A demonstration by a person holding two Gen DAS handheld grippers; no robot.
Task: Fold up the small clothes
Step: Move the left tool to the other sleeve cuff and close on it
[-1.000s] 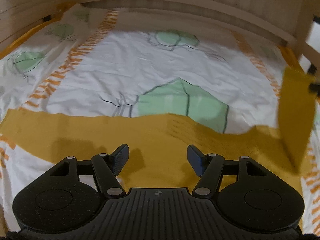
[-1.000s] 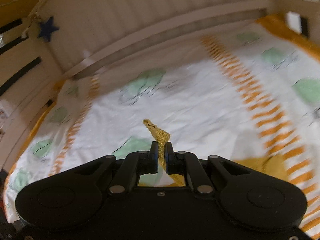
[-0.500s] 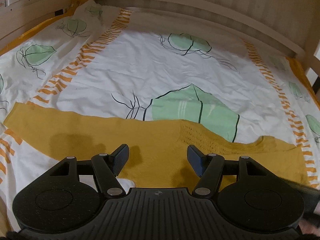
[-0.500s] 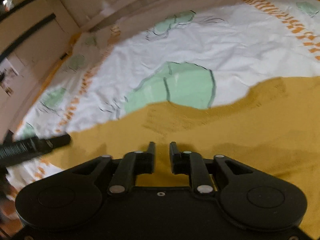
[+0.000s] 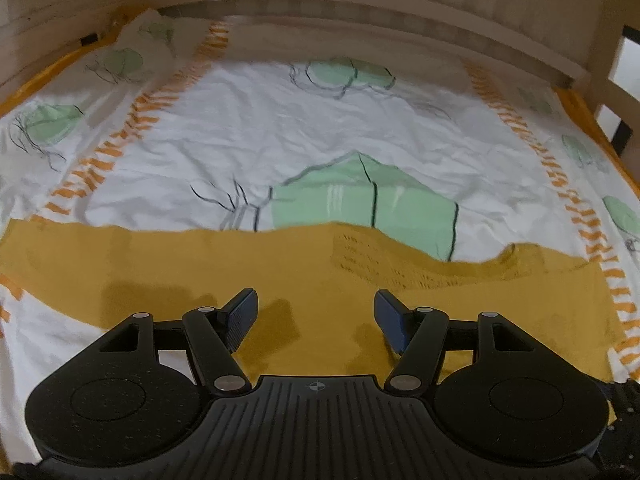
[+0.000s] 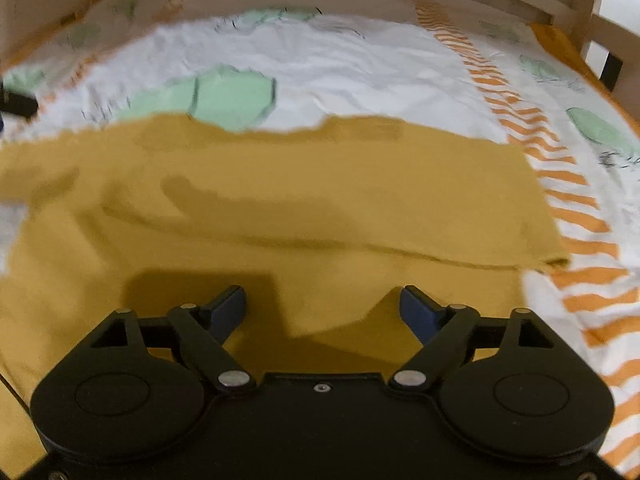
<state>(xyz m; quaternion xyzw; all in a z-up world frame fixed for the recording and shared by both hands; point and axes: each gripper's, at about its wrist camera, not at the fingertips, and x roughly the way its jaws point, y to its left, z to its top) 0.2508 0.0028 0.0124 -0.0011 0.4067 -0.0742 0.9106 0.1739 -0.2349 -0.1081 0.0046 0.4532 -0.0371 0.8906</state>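
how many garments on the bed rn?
1. A single mustard-yellow garment lies spread across the near part of the patterned bedsheet, under both open grippers: left gripper, right gripper. Anything below the camera housings is hidden.

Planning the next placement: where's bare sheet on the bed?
Free: white patterned sheet between the mustard garment's far edge and the wooden rail; also the orange-striped strip right of it. Crowded: near side, under both open tools.
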